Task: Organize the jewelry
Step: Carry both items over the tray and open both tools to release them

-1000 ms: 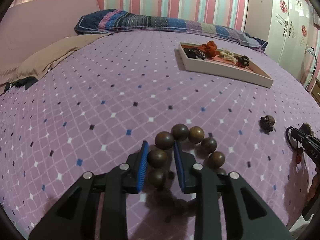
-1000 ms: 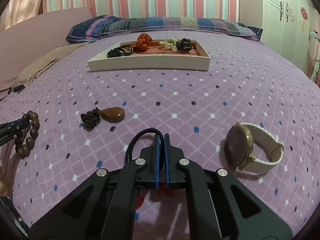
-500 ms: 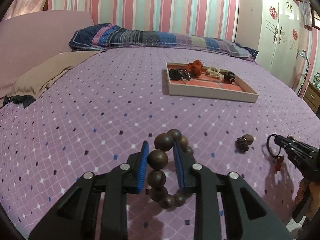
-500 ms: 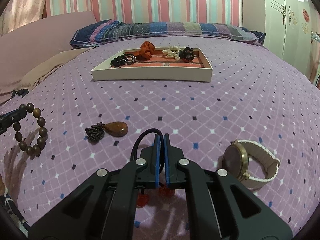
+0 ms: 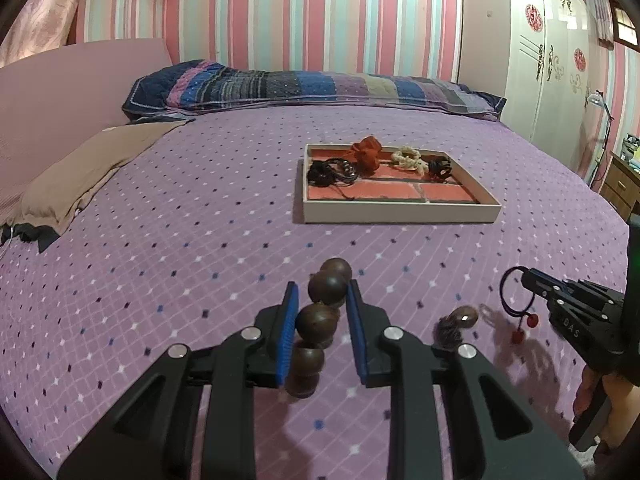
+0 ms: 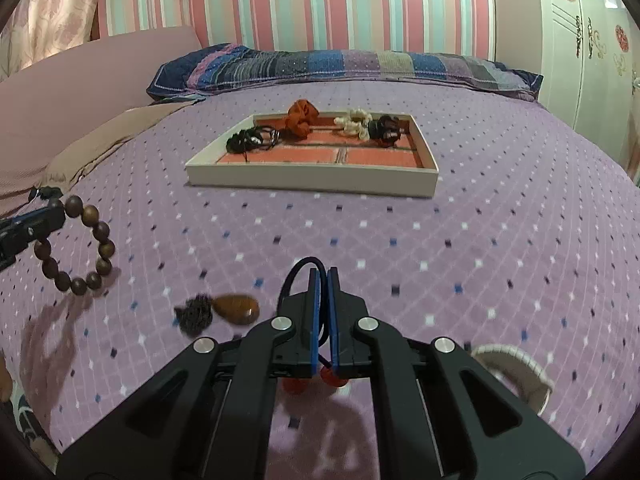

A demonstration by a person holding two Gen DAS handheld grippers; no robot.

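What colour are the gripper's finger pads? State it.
Blue; the left gripper's pads show clearest in the left wrist view.

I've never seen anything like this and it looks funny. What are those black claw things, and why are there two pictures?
Each black claw is a hand-held gripper that a person squeezes, with a camera on it, so you get one picture from each. The left hand-held gripper is shut on a wooden bead bracelet. The right hand-held gripper pinches a thin black cord with red beads. On the purple bedspread lie a brown pendant, a white watch and a tray already holding some jewelry.
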